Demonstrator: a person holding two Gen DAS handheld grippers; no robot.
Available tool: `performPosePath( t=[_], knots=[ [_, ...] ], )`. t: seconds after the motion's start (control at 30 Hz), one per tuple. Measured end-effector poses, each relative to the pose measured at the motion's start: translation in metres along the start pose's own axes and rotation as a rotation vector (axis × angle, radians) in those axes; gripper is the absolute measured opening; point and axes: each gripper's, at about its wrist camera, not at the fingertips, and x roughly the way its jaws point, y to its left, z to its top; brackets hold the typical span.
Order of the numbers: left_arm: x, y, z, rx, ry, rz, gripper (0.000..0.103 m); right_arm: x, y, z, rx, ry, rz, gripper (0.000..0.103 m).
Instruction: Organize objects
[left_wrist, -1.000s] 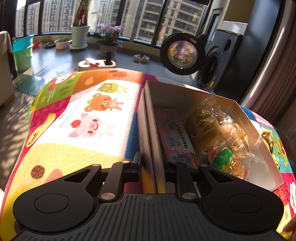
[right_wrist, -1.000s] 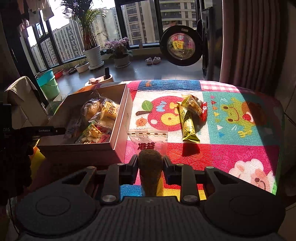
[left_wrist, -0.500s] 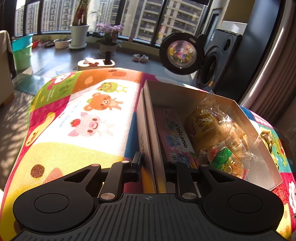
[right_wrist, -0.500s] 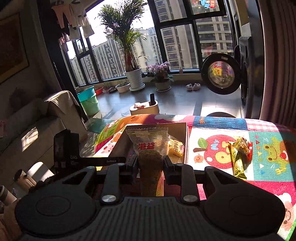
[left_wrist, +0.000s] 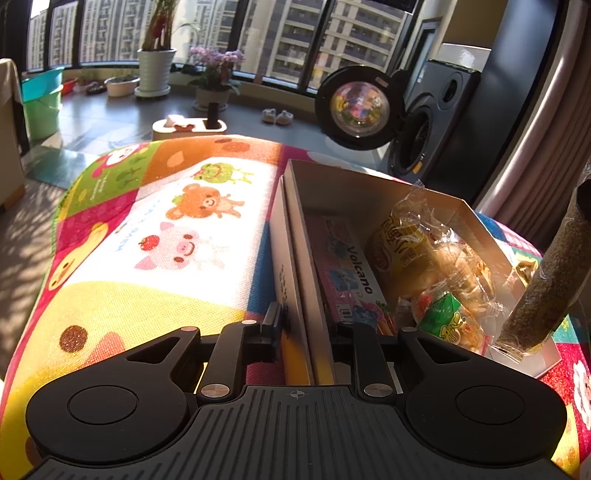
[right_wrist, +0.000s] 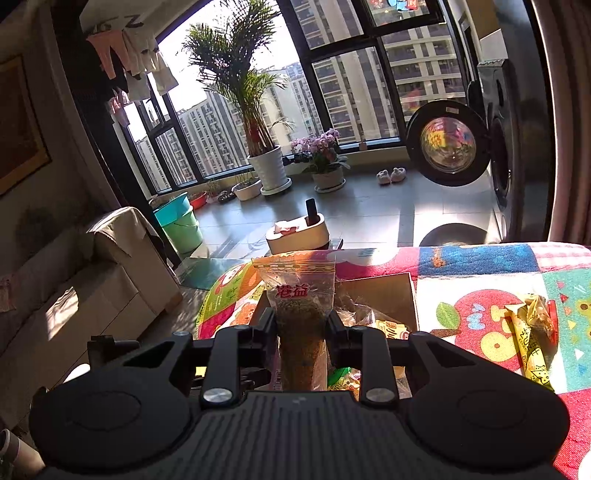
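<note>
A white cardboard box (left_wrist: 369, 184) sits on a colourful cartoon mat (left_wrist: 177, 229); it holds a pink "Volcano" pack (left_wrist: 347, 273) and several clear-wrapped snacks (left_wrist: 424, 251). My left gripper (left_wrist: 304, 325) is shut on the box's near wall. My right gripper (right_wrist: 301, 321) is shut on a clear bag of brown grain (right_wrist: 301, 302) and holds it above the box (right_wrist: 384, 291). The same bag hangs over the box's right side in the left wrist view (left_wrist: 546, 288). Yellow snack packets (right_wrist: 532, 336) lie on the mat to the right of the box.
The mat's far edge (left_wrist: 207, 142) drops off to a tiled floor with plant pots (right_wrist: 269, 173), a white stool (right_wrist: 299, 232) and a washing machine with its door open (left_wrist: 354, 107). A sofa (right_wrist: 74, 280) stands at the left.
My right gripper has lifted the grain bag off the mat and carried it left, over the box; the bag now shows in the left wrist view. My left gripper keeps its hold on the box wall.
</note>
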Motion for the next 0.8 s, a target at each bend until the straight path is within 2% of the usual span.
performPosePath(
  t=[0.17, 0.33, 0.47, 0.63, 0.8],
  knots=[
    [0.000, 0.000, 0.000, -0.001, 0.000, -0.004, 0.022, 0.027, -0.006, -0.003, 0.055, 0.030, -0.014, 0.027],
    [0.000, 0.001, 0.000, -0.002, 0.000, -0.005, 0.022, 0.057, -0.015, -0.016, 0.114, 0.133, -0.001, 0.027],
    [0.000, 0.001, 0.000, 0.000, 0.000, -0.003, 0.022, 0.064, -0.026, -0.031, 0.143, 0.184, -0.034, 0.031],
    [0.000, 0.000, 0.000, 0.000, -0.001, 0.007, 0.022, 0.040, -0.035, -0.034, 0.069, 0.132, -0.105, 0.032],
    [0.000, -0.002, 0.000, 0.008, 0.001, 0.017, 0.021, 0.013, -0.053, -0.035, 0.032, 0.084, -0.182, 0.045]
  ],
)
